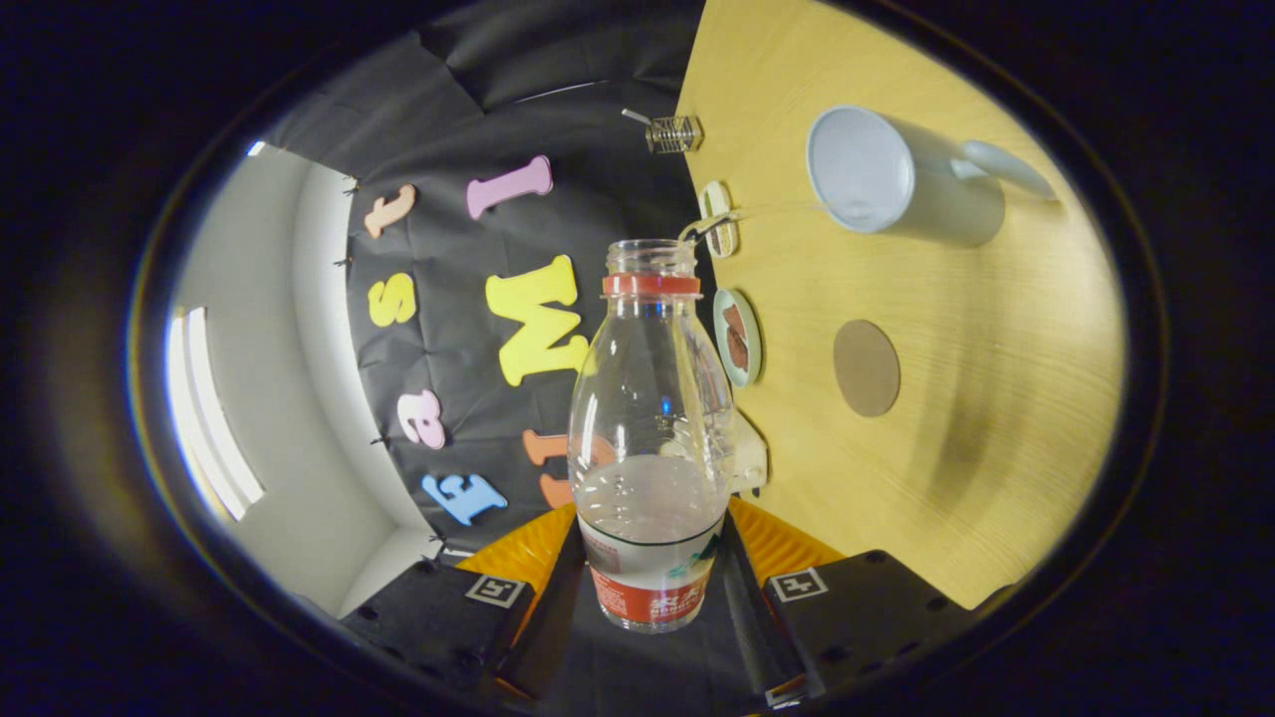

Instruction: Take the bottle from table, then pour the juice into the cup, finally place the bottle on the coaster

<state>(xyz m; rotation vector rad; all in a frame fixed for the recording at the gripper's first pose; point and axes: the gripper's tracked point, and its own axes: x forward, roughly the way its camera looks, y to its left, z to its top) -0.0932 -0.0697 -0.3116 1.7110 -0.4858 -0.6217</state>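
Because the view is rolled sideways, the gripper (652,588) seems tipped for pouring: both fingers pinch the clear, uncapped plastic bottle (649,438), part-filled with pale juice. Beyond the bottle's mouth sits the white cup (896,179); the round brown coaster (866,367) lies nearer the bottle.

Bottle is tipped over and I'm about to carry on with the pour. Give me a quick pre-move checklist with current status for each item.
1. Grip: the gripper has both fingers pressed on the bottle, one each side of its lower body. Ok.
2. Cap off: the bottle's neck is open. Ok.
3. Juice left: liquid sits in the lower part of the bottle. Ok.
4. Mouth over the cup: the cup lies off to one side of the neck, not ahead of it. Not ok.
5. Cup ready: I can see no liquid in it. Ok.
6. Coaster: bare on the table. Ok.
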